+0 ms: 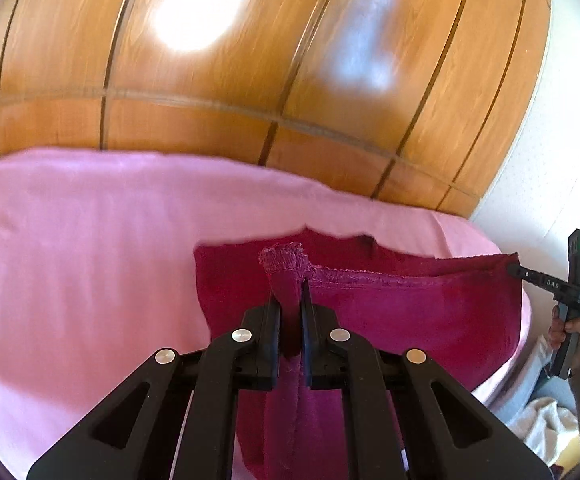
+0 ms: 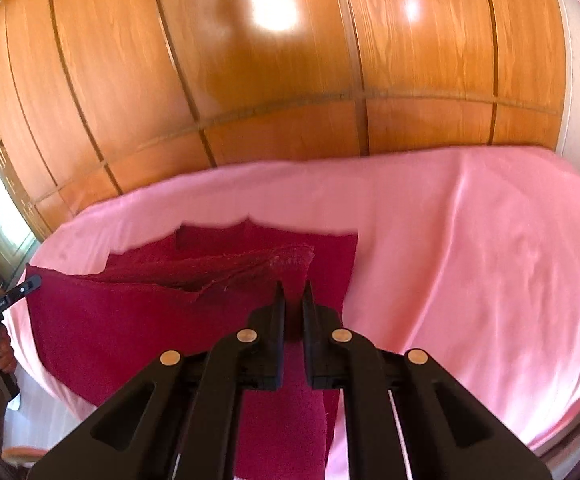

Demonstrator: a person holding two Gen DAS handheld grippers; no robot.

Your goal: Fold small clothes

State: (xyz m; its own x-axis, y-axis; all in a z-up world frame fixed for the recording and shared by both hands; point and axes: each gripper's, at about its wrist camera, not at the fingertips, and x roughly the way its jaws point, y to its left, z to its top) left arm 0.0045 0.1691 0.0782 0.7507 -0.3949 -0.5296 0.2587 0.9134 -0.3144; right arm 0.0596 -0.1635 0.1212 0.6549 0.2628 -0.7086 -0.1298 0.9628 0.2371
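Both grippers, left [image 1: 290, 296] & right [image 2: 293, 300], are pinching the red cloth [image 1: 390, 312], fingers clamped on its near edge, mid-frame. Prob. starting a fold; next it's needing both corners carried together toward the far edge on the pink bed [image 1: 70, 240].

A: Left wrist view rides just behind its gripper [image 1: 290, 292], tilted down, close over the red cloth [image 1: 410, 308], facing the wooden wall [image 1: 250, 80].

B: Right wrist view does likewise. Both share cloth, pink sheet [image 2: 470, 260], wall, and each sees the other gripper at its edge.
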